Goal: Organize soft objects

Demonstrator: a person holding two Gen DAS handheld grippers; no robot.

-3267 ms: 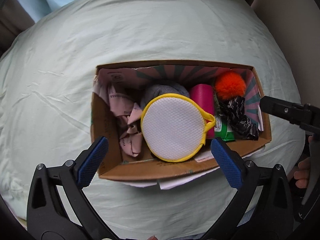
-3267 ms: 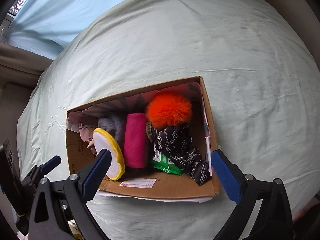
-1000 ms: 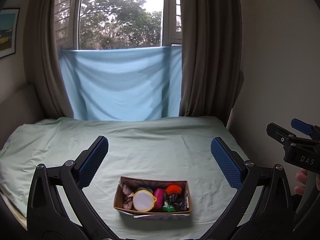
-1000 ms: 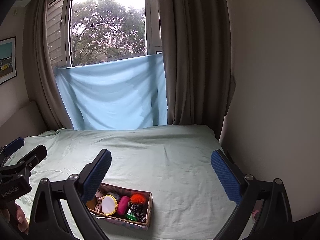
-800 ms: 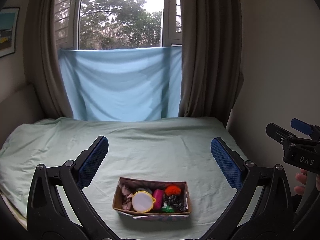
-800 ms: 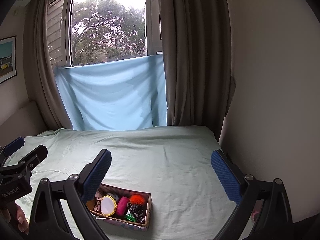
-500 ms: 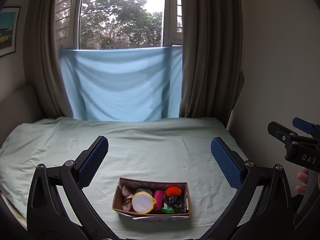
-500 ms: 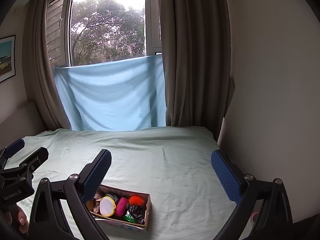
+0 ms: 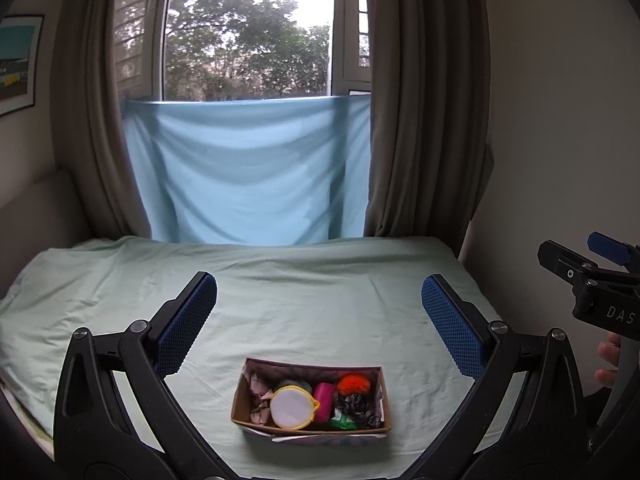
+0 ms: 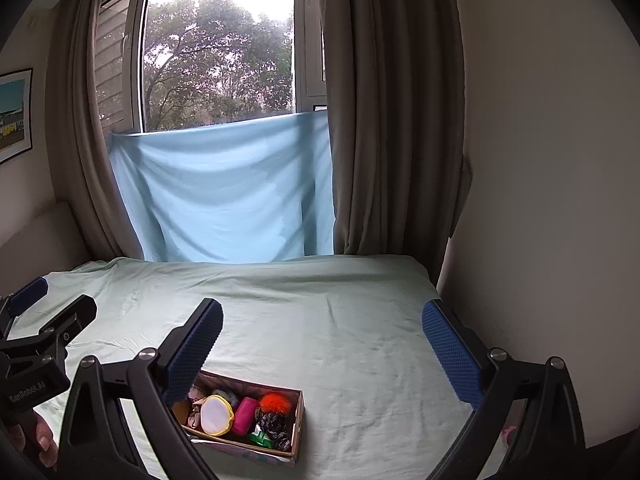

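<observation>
The cardboard box (image 9: 310,428) with the soft objects (image 9: 294,407) inside stood on the bed (image 9: 304,304). The left tool (image 9: 320,328) and the right tool (image 10: 322,354) were both wide apart, holding nothing, above the box.

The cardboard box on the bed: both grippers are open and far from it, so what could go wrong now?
The cardboard box sits on a soft green sheet near the bed's front edge, so a push could tip or slide it. It is packed tightly; pulling the white round pad might drag out the pink roll.
</observation>
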